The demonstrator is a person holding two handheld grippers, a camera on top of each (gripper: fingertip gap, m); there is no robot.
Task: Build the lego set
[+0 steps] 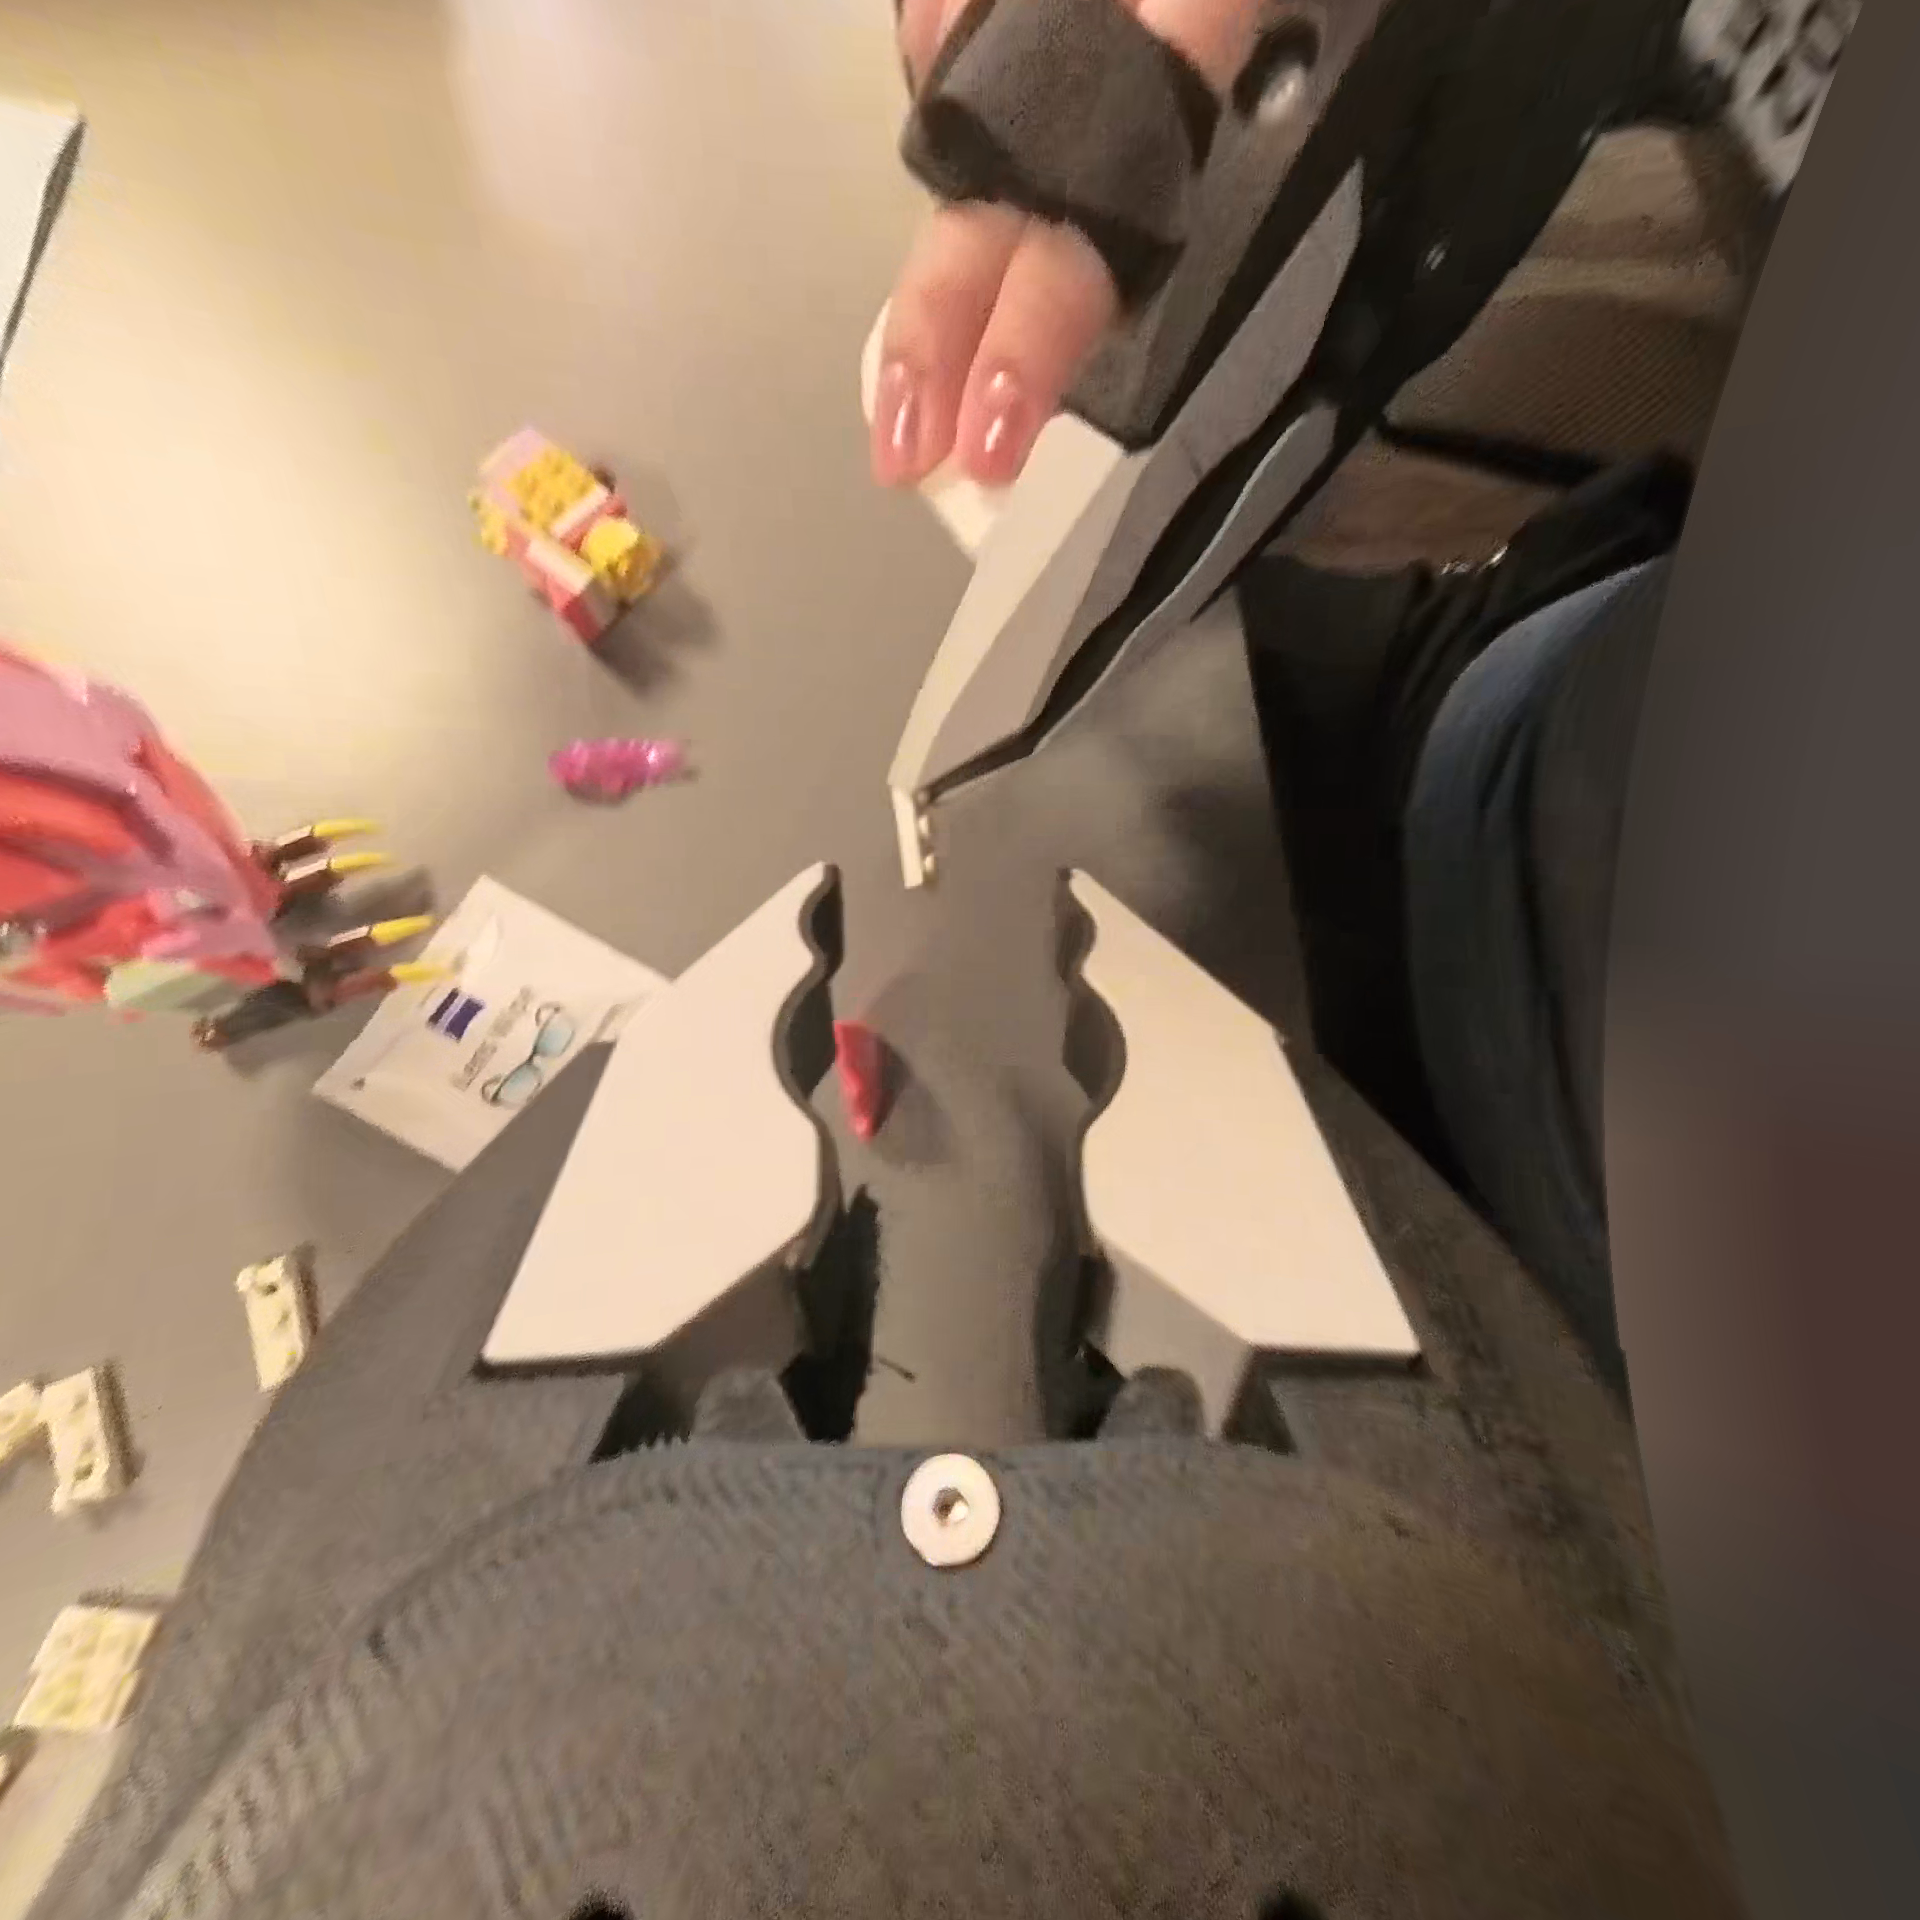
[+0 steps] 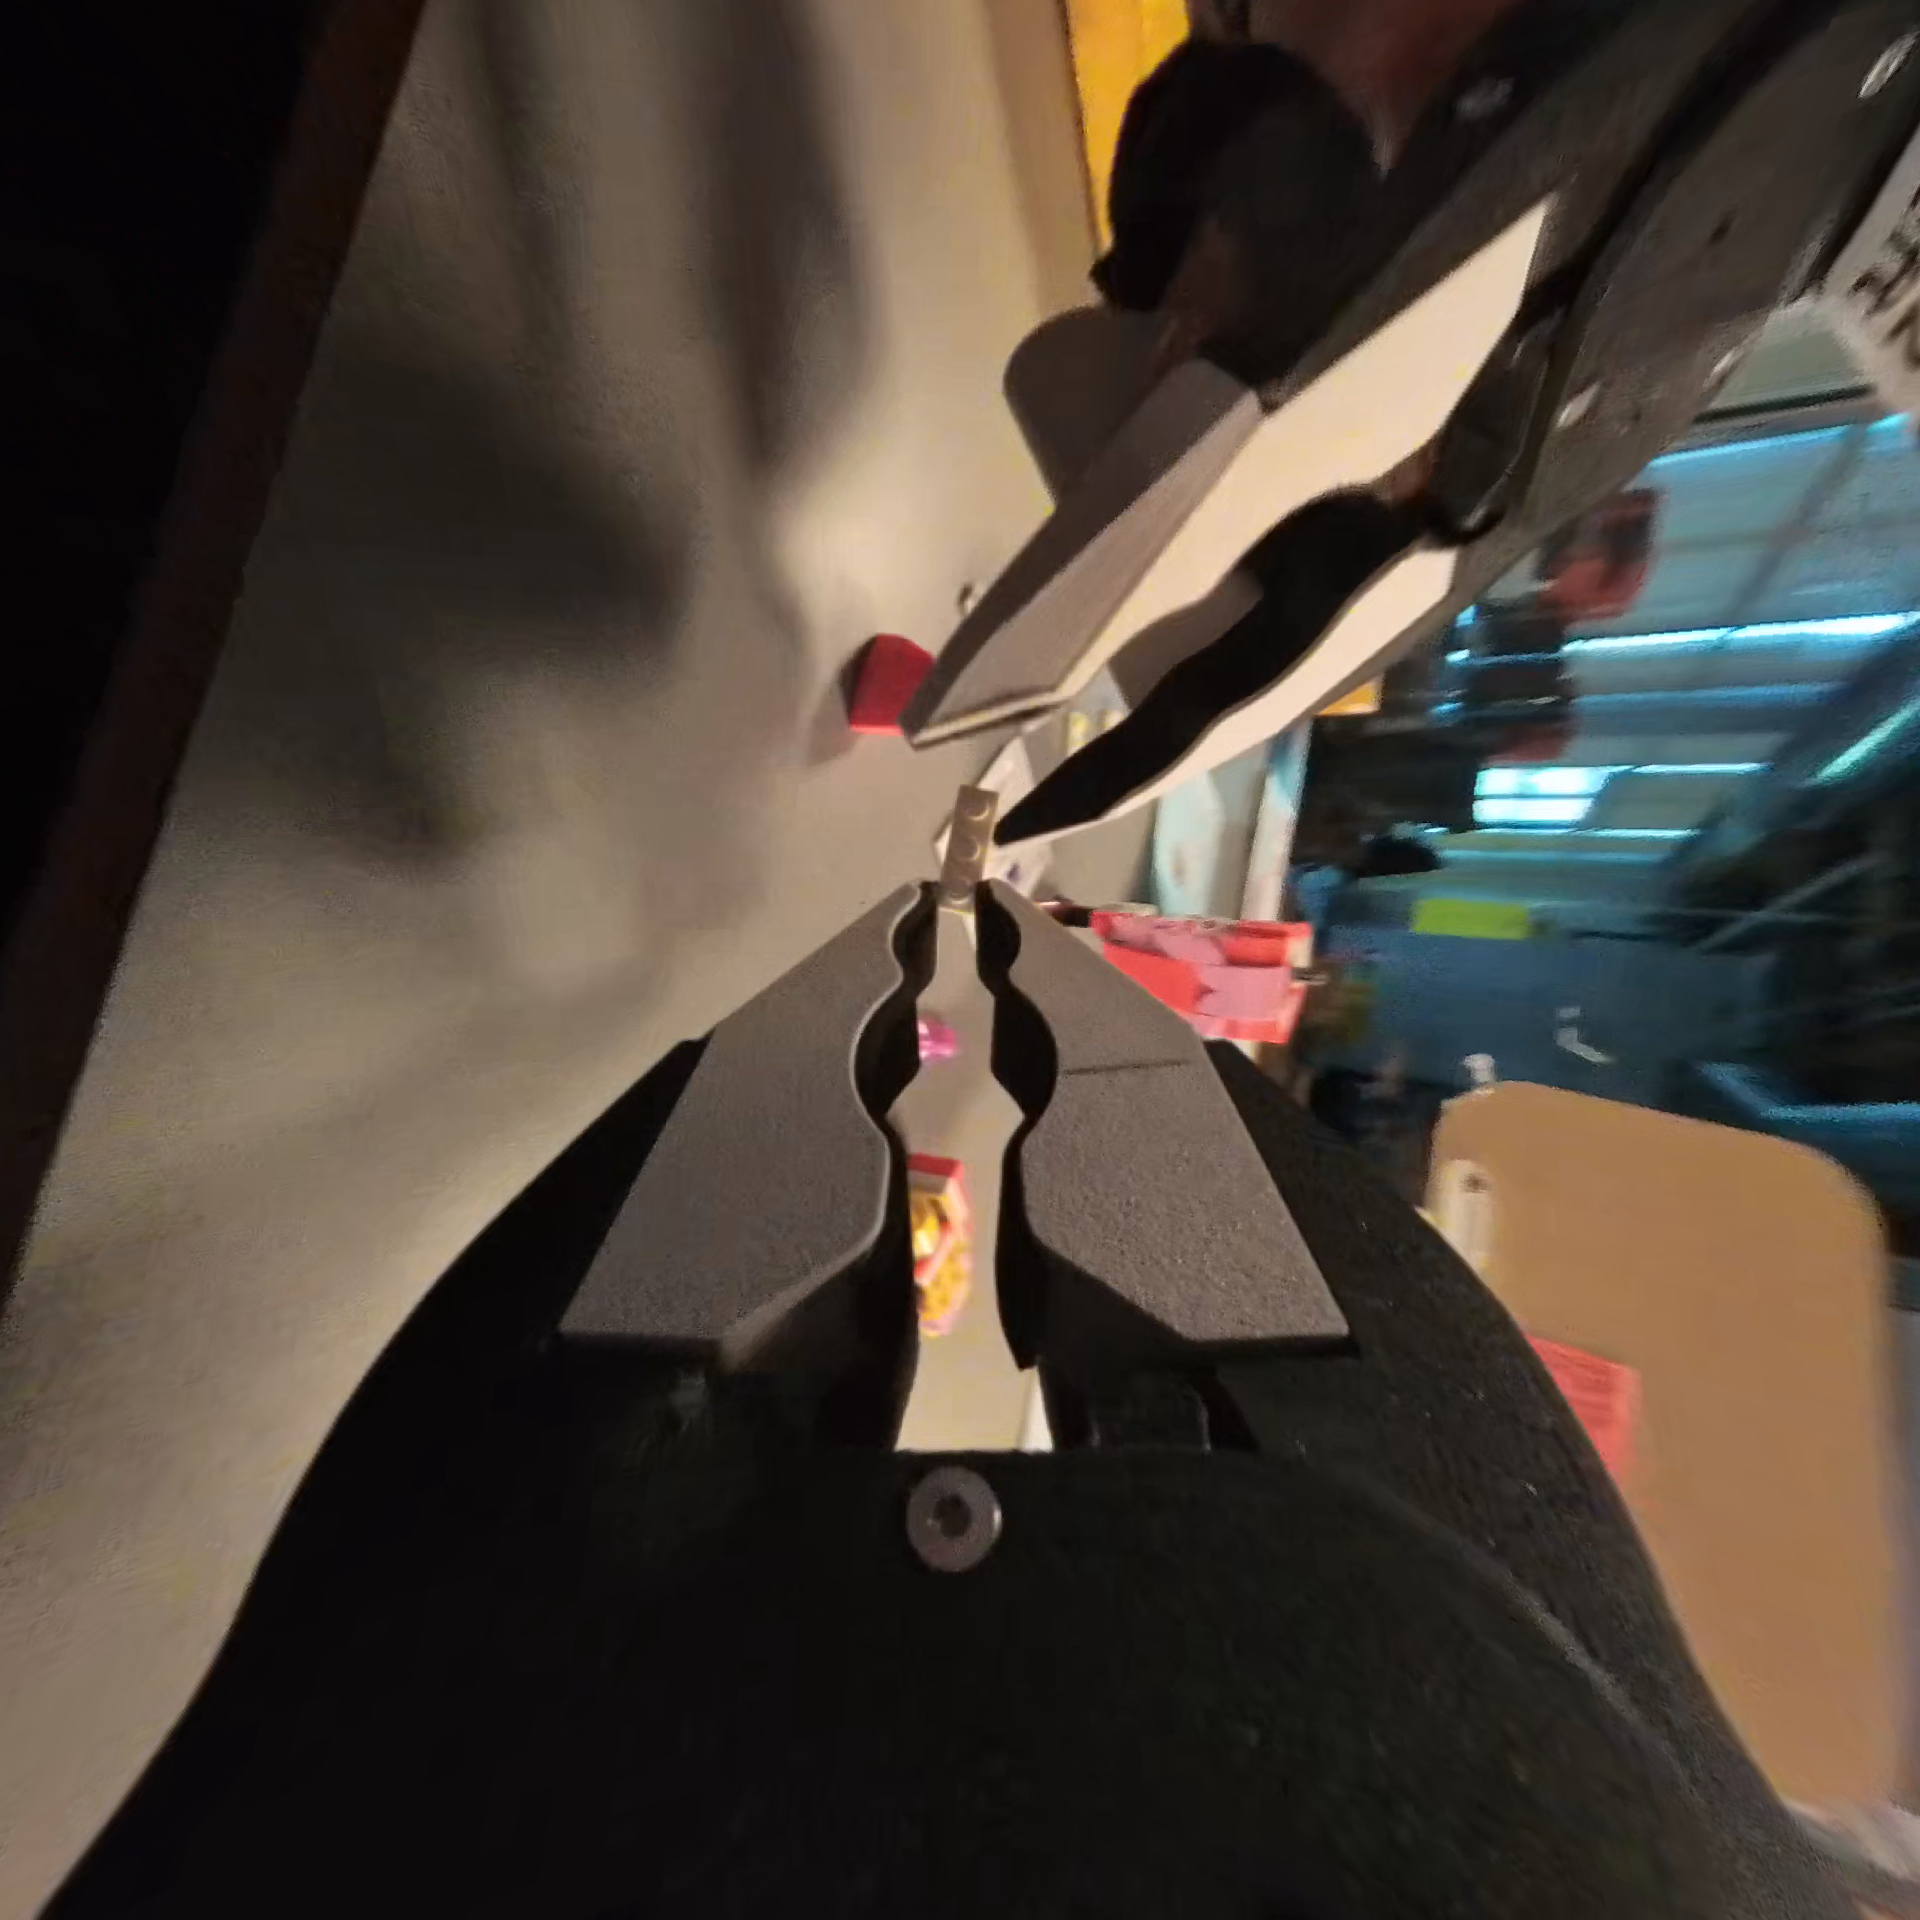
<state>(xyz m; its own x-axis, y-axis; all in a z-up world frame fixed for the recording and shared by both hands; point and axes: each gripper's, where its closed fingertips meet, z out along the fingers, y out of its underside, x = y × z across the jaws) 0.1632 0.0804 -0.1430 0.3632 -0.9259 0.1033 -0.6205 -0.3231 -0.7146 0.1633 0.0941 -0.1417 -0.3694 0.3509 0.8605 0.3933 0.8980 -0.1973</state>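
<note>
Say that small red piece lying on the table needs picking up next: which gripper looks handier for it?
Probably the left gripper: its jaws are open and bare, with the red piece on the table right beneath them. The right gripper is busy, pinching a thin white plate.

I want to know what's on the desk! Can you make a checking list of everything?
Surface: beige table, tilted in both views.
Job's things: thin white studded plate; red piece; pink-and-red build; yellow-pink build.
Clutter: magenta piece, white packet, white bricks.
Grippers: right gripper jaws pinch the plate's end; left gripper jaws open, empty, above the red piece.
Cables: nothing seen.
Surroundings: cardboard box; blurred blue room behind.
</note>
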